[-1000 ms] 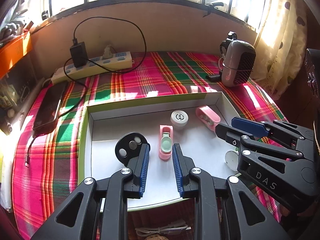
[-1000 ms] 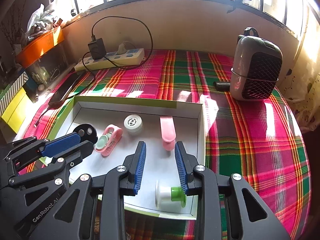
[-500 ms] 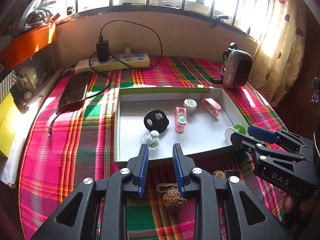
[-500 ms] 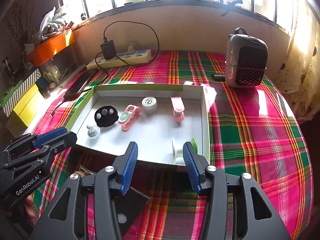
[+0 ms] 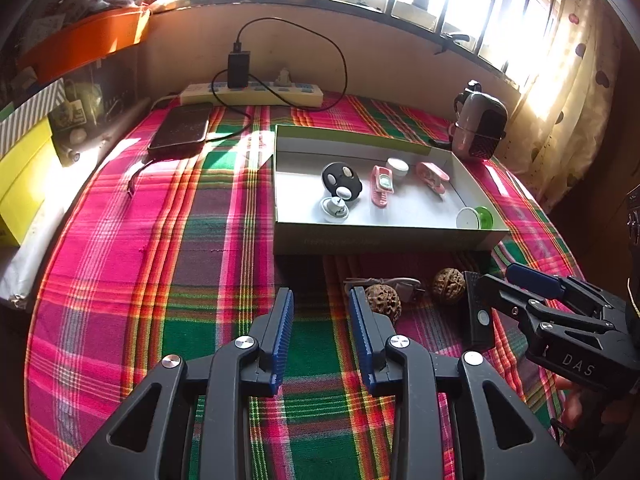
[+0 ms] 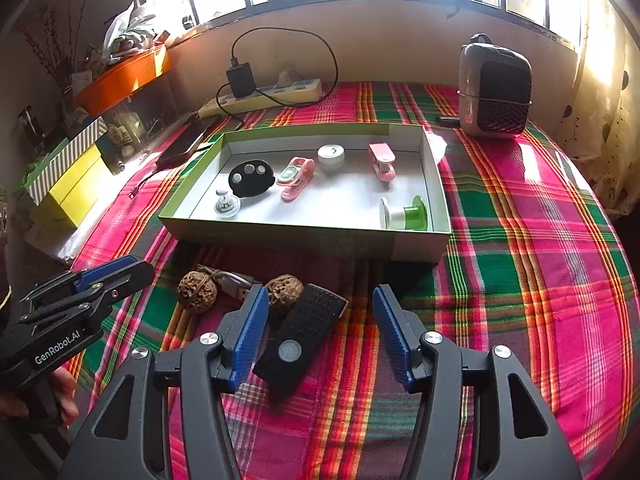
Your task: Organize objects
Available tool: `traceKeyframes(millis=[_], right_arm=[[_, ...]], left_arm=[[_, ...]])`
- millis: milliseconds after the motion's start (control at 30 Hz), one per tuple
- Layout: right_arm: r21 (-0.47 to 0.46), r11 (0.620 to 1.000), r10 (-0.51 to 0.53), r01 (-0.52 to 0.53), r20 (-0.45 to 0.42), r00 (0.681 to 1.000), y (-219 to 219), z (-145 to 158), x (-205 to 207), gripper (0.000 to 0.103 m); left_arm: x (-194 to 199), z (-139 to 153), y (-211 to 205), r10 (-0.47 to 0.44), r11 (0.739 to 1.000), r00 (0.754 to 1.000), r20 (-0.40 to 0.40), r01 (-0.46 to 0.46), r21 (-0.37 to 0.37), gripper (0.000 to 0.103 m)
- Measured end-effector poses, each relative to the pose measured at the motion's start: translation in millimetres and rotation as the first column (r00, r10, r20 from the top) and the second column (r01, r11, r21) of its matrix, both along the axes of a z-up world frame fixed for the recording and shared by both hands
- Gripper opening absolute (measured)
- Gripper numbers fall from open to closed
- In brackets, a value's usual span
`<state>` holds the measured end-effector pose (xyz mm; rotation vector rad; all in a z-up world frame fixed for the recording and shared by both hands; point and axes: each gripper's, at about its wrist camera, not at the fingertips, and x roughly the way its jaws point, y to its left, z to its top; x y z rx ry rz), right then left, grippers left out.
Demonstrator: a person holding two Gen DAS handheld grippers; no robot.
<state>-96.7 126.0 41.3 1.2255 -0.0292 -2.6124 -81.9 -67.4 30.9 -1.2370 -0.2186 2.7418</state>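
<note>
Plaid cloth (image 6: 520,240) covers the table; its near edge is cut off under both grippers. Shallow white box (image 6: 436,184) sits mid-table, holding a black disc (image 6: 251,178), two pink clips (image 6: 297,178) (image 6: 382,162), a white round case (image 6: 331,157), a green-and-white spool (image 6: 404,214) and a small white knobbed piece (image 6: 227,203); markings too small to read. In front of the box, outside it: two walnuts (image 6: 197,292) (image 6: 283,286), a grey cable plug (image 6: 234,282) partly hidden between them, and a black textured remote (image 6: 302,336).

Right gripper (image 6: 320,328) points down at the cloth, jaws opening, remote between them, pads not pressing. Left gripper (image 5: 320,328) likewise tilted down, jaws opening, only cloth between; one walnut lies just beside its right finger.
</note>
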Motion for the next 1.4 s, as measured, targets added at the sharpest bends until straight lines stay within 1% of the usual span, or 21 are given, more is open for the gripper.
traceKeyframes(millis=[267, 400, 500, 633, 733, 867, 1000, 1100, 1200, 1400], right_arm=[[0.047, 0.999, -0.008, 0.007, 0.029, 1.0, -12, -14, 6, 0.059], [0.09, 0.996, -0.021, 0.018, 0.036, 0.999, -17, -20, 7, 0.059], [0.107, 0.994, -0.031, 0.027, 0.044, 0.999, -16, -24, 7, 0.059], [0.154, 0.987, -0.047, 0.04, 0.043, 0.998, -12, -28, 7, 0.059], [0.152, 0.987, -0.058, 0.05, 0.043, 0.997, -7, -29, 8, 0.059], [0.175, 0.982, -0.076, 0.07, 0.032, 0.997, -1, -29, 8, 0.059], [0.169, 0.982, -0.096, 0.088, 0.036, 0.995, 8, -28, 6, 0.059], [0.152, 0.985, -0.087, 0.079, 0.046, 0.995, 12, -28, 5, 0.059], [0.161, 0.984, -0.087, 0.079, 0.039, 0.995, 13, -27, 4, 0.059], [0.149, 0.985, -0.09, 0.083, 0.042, 0.995, 20, -28, 0, 0.059]], left_arm=[[7, -5, 0, -0.016, 1.0, 1.0, 0.013, 0.016, 0.024, 0.027], [8, -7, 1, -0.028, 0.999, 0.999, 0.019, 0.027, 0.036, 0.027], [7, -10, 3, -0.045, 0.998, 0.999, 0.029, 0.043, 0.039, 0.027], [6, -11, 7, -0.067, 0.996, 0.997, 0.035, 0.065, 0.055, 0.028], [4, -11, 11, -0.085, 0.995, 0.996, 0.04, 0.083, 0.056, 0.031], [-1, -13, 16, -0.101, 0.994, 0.994, 0.052, 0.098, 0.055, 0.032], [-6, -14, 21, -0.11, 0.993, 0.992, 0.061, 0.107, 0.053, 0.033], [-9, -16, 26, -0.128, 0.991, 0.989, 0.069, 0.125, 0.046, 0.034], [-13, -19, 29, -0.128, 0.992, 0.988, 0.084, 0.125, 0.036, 0.034], [-20, -21, 34, -0.126, 0.992, 0.988, 0.088, 0.124, 0.027, 0.034]])
